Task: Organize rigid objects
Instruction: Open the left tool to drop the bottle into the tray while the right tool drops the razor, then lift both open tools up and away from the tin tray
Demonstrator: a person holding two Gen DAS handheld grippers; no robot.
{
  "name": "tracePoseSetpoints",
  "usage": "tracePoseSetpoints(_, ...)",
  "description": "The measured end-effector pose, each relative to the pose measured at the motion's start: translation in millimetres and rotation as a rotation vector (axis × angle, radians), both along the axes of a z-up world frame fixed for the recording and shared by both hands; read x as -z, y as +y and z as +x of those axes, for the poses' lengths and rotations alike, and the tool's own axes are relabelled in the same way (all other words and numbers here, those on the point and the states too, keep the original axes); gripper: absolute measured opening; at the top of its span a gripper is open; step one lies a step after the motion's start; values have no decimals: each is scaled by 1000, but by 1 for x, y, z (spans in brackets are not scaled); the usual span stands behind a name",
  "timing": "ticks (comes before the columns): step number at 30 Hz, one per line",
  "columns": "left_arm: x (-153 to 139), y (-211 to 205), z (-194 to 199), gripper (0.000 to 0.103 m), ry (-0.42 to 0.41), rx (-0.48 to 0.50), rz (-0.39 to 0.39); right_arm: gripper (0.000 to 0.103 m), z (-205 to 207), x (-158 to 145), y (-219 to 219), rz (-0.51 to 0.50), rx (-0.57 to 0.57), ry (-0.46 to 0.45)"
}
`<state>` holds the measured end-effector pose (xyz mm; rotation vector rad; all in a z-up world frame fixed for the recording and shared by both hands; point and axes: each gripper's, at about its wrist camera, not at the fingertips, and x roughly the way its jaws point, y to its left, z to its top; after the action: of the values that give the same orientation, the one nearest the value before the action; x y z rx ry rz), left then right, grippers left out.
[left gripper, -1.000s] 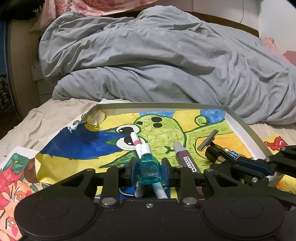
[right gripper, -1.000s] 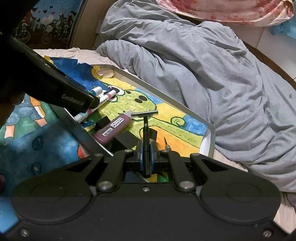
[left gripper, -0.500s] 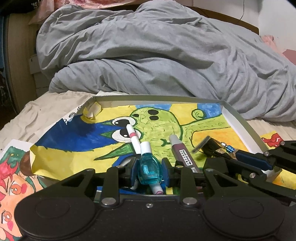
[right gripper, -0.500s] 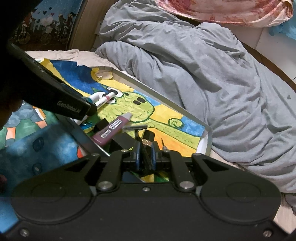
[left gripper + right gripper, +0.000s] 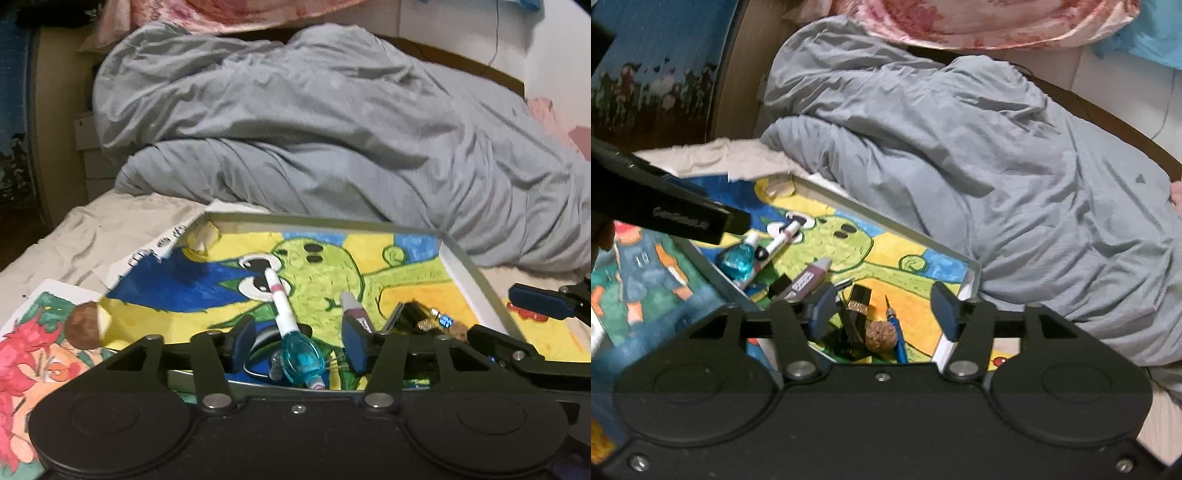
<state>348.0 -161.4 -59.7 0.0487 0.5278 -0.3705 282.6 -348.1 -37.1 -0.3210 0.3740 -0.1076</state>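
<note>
Both claws newly parted; teal bottle (image 5: 301, 356) loose in tray (image 5: 476, 273).

Rumpled grey duvet (image 5: 332, 140) on bed — wooden headboard (image 5: 1126, 122) behind, white wall (image 5: 554, 55), dim indoor light.

Teal bottle (image 5: 301, 357), grey duvet (image 5: 332, 140), green-yellow-blue drawing (image 5: 321, 266).

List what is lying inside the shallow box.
In the shallow box, on a cartoon drawing: a teal bottle, white marker, purple tube, razor, black case, walnut, blue pen. Gripper bodies hide the near edge.
</note>
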Motion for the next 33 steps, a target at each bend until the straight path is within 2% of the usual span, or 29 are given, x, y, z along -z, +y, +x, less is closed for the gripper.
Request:
tracePoseSetpoints(5, -20, 11, -21, 67, -87, -49, 19, 76, -25, -24, -6, 88, 8, -53)
tracePoseSetpoints(12, -50, 31, -59, 81, -166, -79, 17, 92, -64, -49, -5, 155, 8, -114)
tracePoseSetpoints(16, -64, 39, -88, 84, -205, -84, 16, 101, -88, -58, 0, 171, 14, -143)
tracePoseSetpoints(20, -72, 48, -118, 94, -229, -114, 3, 102, -106, -63, 2, 220, 35, -152)
tracePoseSetpoints(23, -75, 56, -141, 98, -239, -135, -15, 102, -119, -65, 3, 256, 28, -164)
tracePoseSetpoints(28, -77, 69, -173, 102, -244, -163, -24, 102, -149, -66, 7, 278, 37, -204)
tracePoseSetpoints(33, -77, 81, -202, 102, -241, -186, -33, 102, -185, -57, 5, 345, 52, -252)
